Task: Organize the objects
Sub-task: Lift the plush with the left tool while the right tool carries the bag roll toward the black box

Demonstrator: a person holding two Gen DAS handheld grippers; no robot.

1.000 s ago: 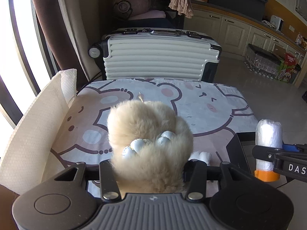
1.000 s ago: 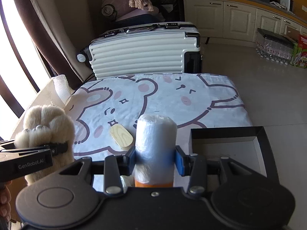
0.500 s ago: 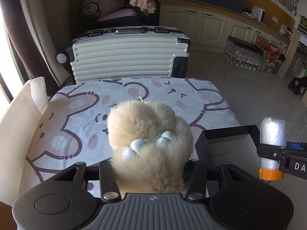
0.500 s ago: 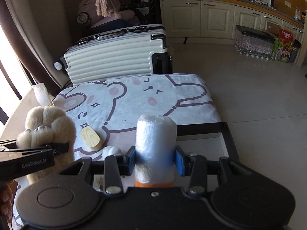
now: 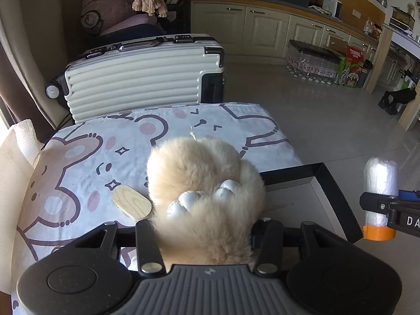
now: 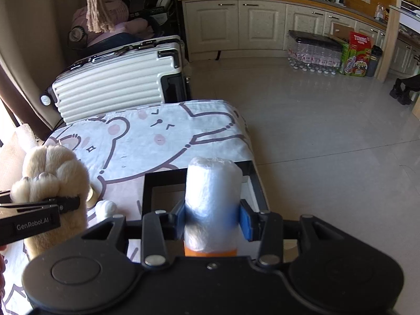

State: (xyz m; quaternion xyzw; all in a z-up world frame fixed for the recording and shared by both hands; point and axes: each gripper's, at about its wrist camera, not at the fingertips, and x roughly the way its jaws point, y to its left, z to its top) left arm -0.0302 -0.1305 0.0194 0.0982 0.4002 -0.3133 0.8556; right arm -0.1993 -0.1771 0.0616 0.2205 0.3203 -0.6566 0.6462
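Note:
My left gripper (image 5: 207,239) is shut on a cream plush paw (image 5: 204,183) with pale toe pads, held above the table beside the black tray (image 5: 328,181); the paw also shows in the right wrist view (image 6: 52,181). My right gripper (image 6: 212,220) is shut on a white plastic bag roll (image 6: 212,183) with an orange core, upright above the black tray (image 6: 149,183). The roll also shows at the right of the left wrist view (image 5: 380,191). A small wooden oval piece (image 5: 132,202) lies on the bear-print tablecloth (image 5: 105,152).
A small white plush piece (image 6: 105,207) lies on the cloth left of the tray. A white suitcase (image 5: 141,76) stands behind the table. A paper towel (image 5: 15,157) is at the left edge. Kitchen cabinets and packs of bottles (image 6: 312,55) are across the floor.
Both grippers moved to the right along the table with their objects. The black tray came into view under the right gripper and the wooden piece reappeared left of the paw.

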